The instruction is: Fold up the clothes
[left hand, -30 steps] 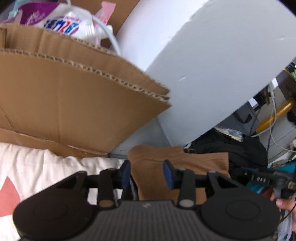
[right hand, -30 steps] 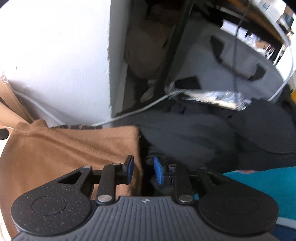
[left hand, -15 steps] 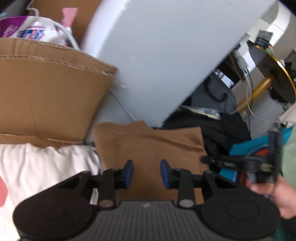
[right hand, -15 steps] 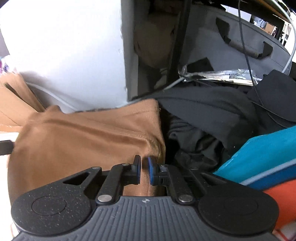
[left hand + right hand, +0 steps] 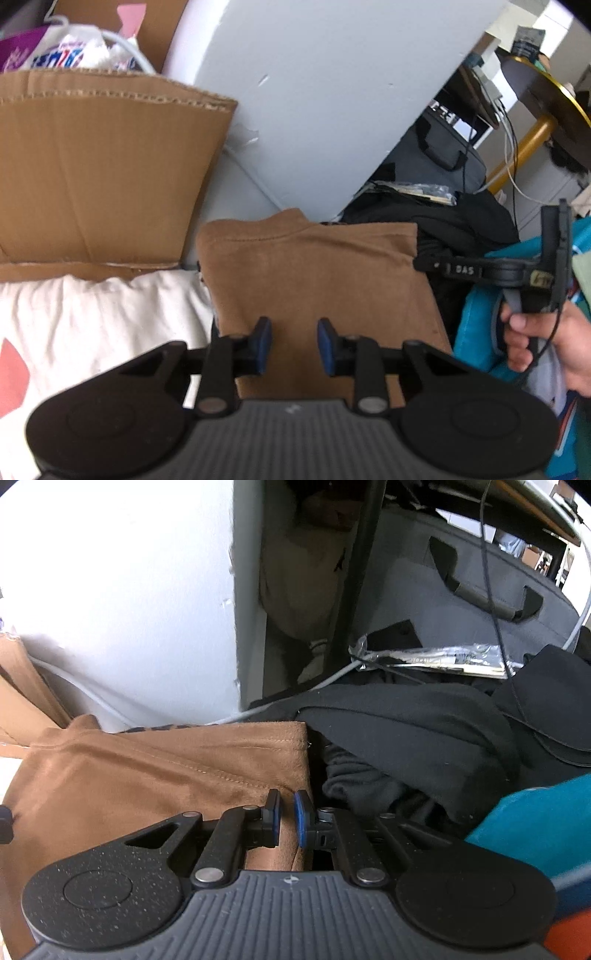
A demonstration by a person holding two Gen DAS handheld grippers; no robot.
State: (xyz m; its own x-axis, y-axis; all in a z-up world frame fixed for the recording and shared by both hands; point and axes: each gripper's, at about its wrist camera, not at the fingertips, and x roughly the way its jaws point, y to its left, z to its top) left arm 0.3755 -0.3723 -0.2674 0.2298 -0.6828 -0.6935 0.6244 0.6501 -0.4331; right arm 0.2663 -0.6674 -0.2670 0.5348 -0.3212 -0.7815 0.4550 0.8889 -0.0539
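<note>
— Left hand-held gripper [image 5: 291,345] hovers over the near part of the brown garment [image 5: 314,280], its blue pads partly spread with cloth below them but nothing pinched. What of the other one?

— The right hand-held gripper [image 5: 286,821] has its pads nearly pressed together at the garment's right corner. A fold of brown fabric seems to sit between them, so it looks like a pinch on that edge, though the view is tight.

— Where does the garment lie?

— Already folded into a rough rectangle, beside the white bedding [image 5: 92,321], in front of the cardboard [image 5: 99,166] and the grey board [image 5: 332,92], with black clothes [image 5: 406,746] just to its right.

— How should the person handle this step?

— Probably take the left edge as deep as the right, keep both corners level, and lift evenly so the layers do not slide apart.
</note>
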